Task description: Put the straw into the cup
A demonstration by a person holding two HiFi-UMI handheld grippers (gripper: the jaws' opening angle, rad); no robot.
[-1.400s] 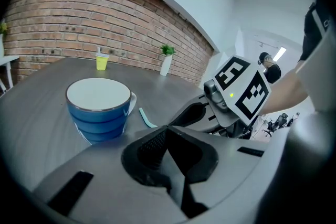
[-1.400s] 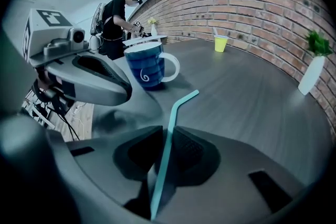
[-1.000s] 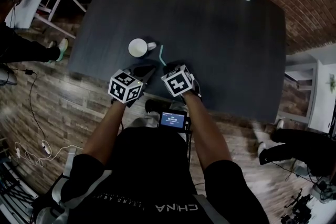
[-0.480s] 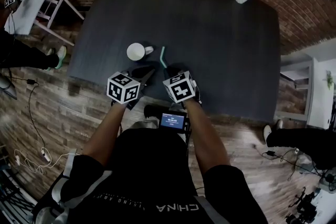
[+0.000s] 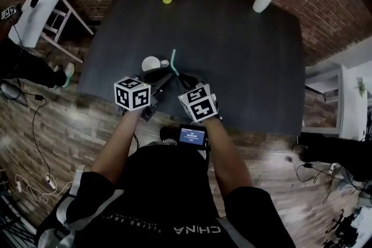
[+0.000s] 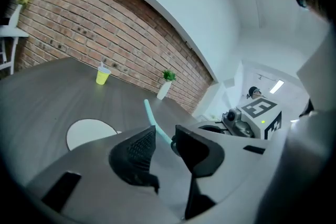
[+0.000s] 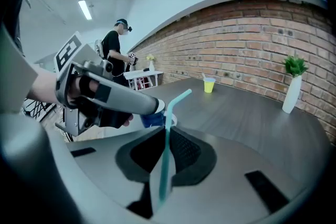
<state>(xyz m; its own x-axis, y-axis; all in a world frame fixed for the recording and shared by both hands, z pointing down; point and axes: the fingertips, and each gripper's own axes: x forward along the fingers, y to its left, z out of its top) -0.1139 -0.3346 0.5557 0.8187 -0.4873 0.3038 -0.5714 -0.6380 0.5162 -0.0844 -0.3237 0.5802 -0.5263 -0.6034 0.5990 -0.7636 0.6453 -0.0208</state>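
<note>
Straw [image 7: 176,98] clamped between right gripper [image 7: 165,131] fingers, bent top beyond; left gripper [image 6: 165,131] fingers apart, seemingly empty, near cup [image 5: 151,63].

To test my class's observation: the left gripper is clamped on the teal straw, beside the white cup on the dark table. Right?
No: it is the right gripper that is clamped on the teal straw, beside the white cup on the dark table; the right gripper view shows this.
</note>
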